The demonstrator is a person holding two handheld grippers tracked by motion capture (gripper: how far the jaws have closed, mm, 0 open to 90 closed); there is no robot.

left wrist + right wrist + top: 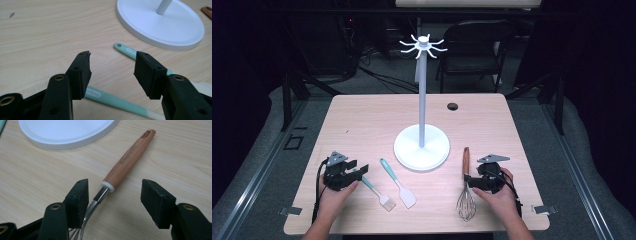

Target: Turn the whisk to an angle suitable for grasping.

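A white stand [421, 100] with hooks at its top rises from a round base [432, 150] at the table's middle. A teal pastry brush [374, 190] and a teal spatula [397, 181] lie left of the base. My left gripper [361, 173] is open just over the brush's handle end [110, 98], with nothing pinched between its pads [112, 60]. The spatula handle [125, 48] lies beyond it. A whisk [466, 192] with a wooden handle [130, 155] lies to the right. My right gripper [468, 179] is open [115, 186], astride the whisk's metal neck.
The light wooden table [362, 120] has a dark round grommet [452, 106] at the back. The stand's base [160, 22] sits close ahead of both grippers [67, 132]. Behind the table stands a dark chair [474, 47]. Table edges lie near both hands.
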